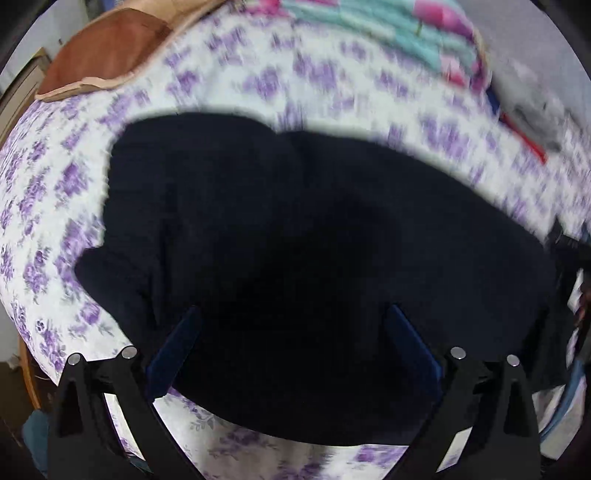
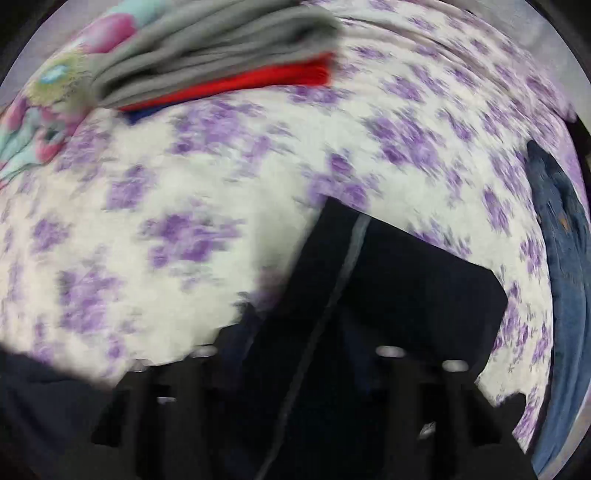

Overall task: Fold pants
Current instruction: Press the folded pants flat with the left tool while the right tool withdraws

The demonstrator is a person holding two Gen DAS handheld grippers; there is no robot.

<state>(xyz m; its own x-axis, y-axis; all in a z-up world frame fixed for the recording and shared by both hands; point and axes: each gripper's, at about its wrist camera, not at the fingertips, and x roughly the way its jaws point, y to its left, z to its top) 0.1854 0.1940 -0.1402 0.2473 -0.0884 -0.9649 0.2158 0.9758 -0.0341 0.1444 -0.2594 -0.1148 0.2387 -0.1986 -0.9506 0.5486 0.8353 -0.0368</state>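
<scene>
Dark navy pants (image 1: 295, 240) lie in a wide mass on the purple-flowered bedsheet (image 1: 59, 192). My left gripper (image 1: 291, 314) hovers over the pants' near edge with its blue-padded fingers (image 1: 177, 343) spread wide and nothing between them. In the blurred right wrist view a pants end with a grey side stripe (image 2: 388, 280) lies on the sheet (image 2: 147, 206), right in front of my right gripper (image 2: 295, 354). Its dark fingers merge with the dark cloth, so I cannot tell whether they hold it.
A brown cushion (image 1: 99, 48) lies at the far left. A pink-and-teal blanket (image 1: 388, 22) lies at the back. A folded stack of grey (image 2: 214, 48) and red (image 2: 258, 81) clothes sits on the bed. Blue jeans (image 2: 565, 277) lie at the right edge.
</scene>
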